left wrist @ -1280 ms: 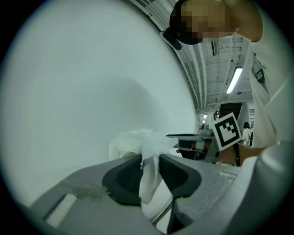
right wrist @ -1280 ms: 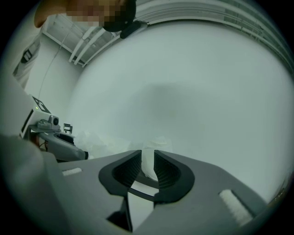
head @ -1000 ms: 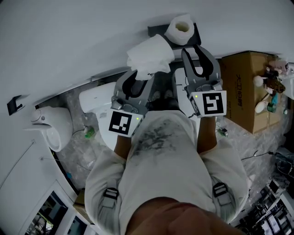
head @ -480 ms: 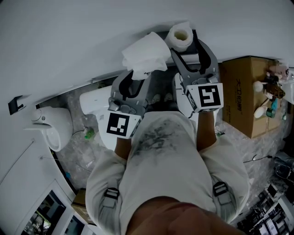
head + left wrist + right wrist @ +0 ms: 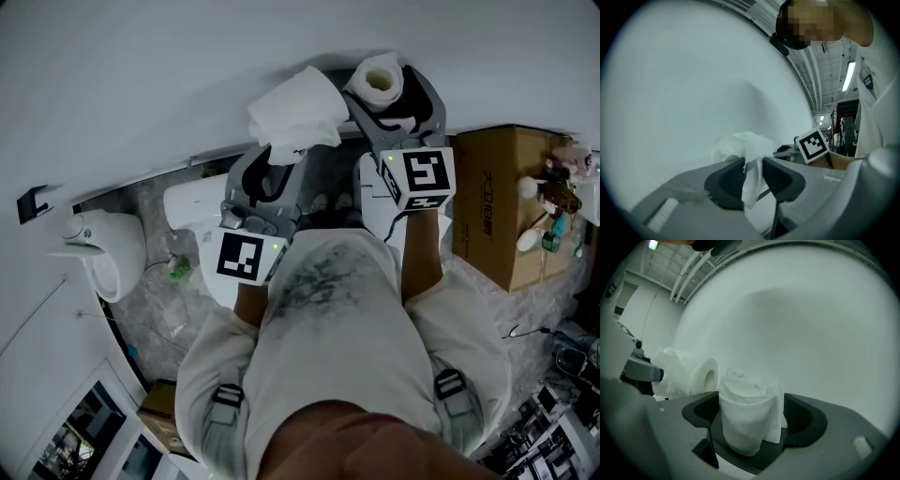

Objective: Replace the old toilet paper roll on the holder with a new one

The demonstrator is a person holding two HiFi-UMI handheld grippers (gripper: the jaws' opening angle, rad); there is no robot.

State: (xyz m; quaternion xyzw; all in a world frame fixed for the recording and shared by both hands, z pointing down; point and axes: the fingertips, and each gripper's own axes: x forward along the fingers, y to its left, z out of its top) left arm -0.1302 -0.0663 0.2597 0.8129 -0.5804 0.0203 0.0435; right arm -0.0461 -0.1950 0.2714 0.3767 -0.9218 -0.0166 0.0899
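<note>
Up at the wall [image 5: 169, 84], the toilet roll [image 5: 747, 411] is being straddled by the right gripper [image 5: 392, 92]. Its fingers have just been opening and are being held wide apart, released, one on each side of the roll. In the right gripper view the roll is being seen standing upright between the two dark pads. A loose flap of paper is hanging down on its right side, and neither pad is being pressed into it. In the head view the dark holder [image 5: 334, 73] is being glimpsed just behind, mostly covered by the roll and the fingers.

Just beside it, on the left, a second toilet roll [image 5: 295, 112] is being held up by the left gripper [image 5: 753, 165]. The fingers are being kept clenched on a strip of its rumpled paper, and the crumpled mass is being carried above and beyond the tips. From the right gripper view its cardboard core is being shown end-on, near the first roll but apart from it. A cardboard box [image 5: 497, 197] is being seen on the floor at the right.
</note>
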